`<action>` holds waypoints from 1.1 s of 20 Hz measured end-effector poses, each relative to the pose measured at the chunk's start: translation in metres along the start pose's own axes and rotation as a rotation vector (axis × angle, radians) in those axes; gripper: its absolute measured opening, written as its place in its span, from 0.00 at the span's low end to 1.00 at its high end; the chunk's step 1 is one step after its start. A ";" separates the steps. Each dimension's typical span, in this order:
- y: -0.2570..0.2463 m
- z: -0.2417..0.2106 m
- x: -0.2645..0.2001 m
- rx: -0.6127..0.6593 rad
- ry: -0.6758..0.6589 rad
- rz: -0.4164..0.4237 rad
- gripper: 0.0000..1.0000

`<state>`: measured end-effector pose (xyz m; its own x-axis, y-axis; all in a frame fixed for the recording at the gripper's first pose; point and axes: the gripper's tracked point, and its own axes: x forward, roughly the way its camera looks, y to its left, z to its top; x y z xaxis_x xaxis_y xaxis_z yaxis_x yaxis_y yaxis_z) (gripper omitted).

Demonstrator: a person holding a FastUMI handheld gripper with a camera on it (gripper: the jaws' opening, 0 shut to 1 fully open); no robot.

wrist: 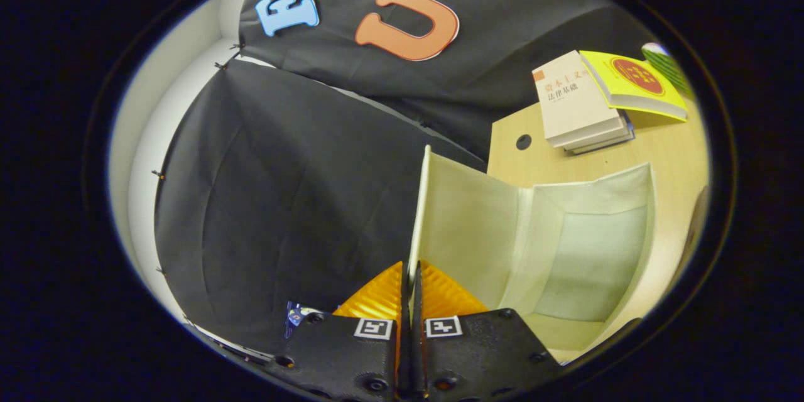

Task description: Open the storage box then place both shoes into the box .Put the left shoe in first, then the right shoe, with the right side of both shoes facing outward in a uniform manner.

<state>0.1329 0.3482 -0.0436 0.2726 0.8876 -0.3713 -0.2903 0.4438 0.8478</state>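
In the gripper view, the gripper [409, 289] had its fingers brought almost together on the thin edge of the storage box [553, 245]'s lid [465, 226], which stood raised just ahead of them, with the box's pale, bare interior lying open to the right on the wooden table [666, 144] (a stack of books [584, 107] sat at the far right). The pinch looked slight, so the lid could have slipped free and dropped shut over the opening if the hold loosened or the wrist twisted, and a hard pull might have dragged the light box across the table.
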 end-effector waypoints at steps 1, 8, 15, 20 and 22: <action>0.002 -0.003 0.009 0.006 0.004 -0.006 0.06; 0.013 -0.040 0.072 -0.042 0.101 -0.033 0.39; -0.034 -0.031 0.070 -0.071 0.028 -0.226 1.00; -0.057 -0.022 0.034 -0.103 0.022 -0.305 1.00; -0.066 -0.020 0.015 -0.120 0.021 -0.338 1.00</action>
<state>0.1379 0.3348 -0.1126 0.3532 0.6901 -0.6317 -0.2927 0.7228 0.6260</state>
